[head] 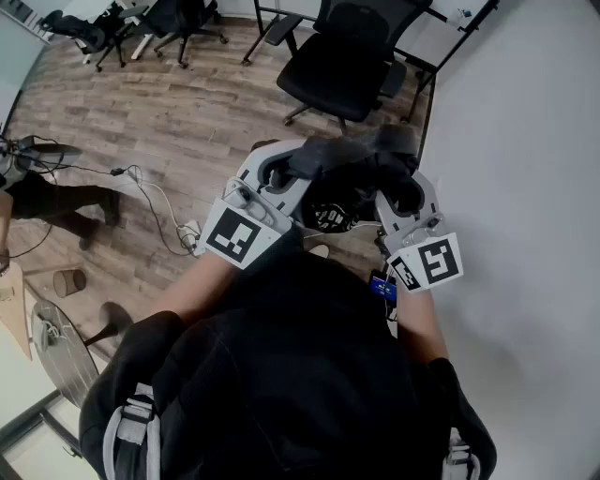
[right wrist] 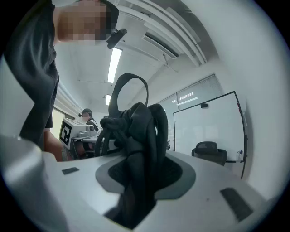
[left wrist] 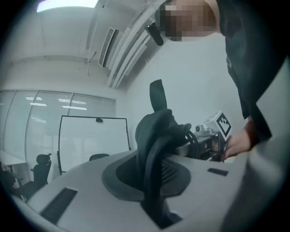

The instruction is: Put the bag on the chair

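Observation:
Both grippers are raised in front of the person, with the black bag's straps [head: 352, 155] bunched between them. My left gripper [head: 281, 176] is shut on a strap [left wrist: 156, 145] that rises out of its jaws. My right gripper [head: 408, 192] is shut on a thicker, knotted bundle of straps [right wrist: 136, 140]. The bag's body [head: 333, 217], dark with white print, hangs below the grippers and is mostly hidden by them. A black office chair [head: 347, 56] stands on the wood floor just beyond the grippers. Each gripper view shows the other gripper's marker cube [left wrist: 219, 124] [right wrist: 67, 132].
A white wall [head: 525, 187] runs along the right, with a black desk frame [head: 422, 70] beside the chair. More black chairs [head: 103, 28] stand at the far left. Cables [head: 150, 202] trail over the floor, near a small cylinder [head: 67, 281] and a fan [head: 61, 347].

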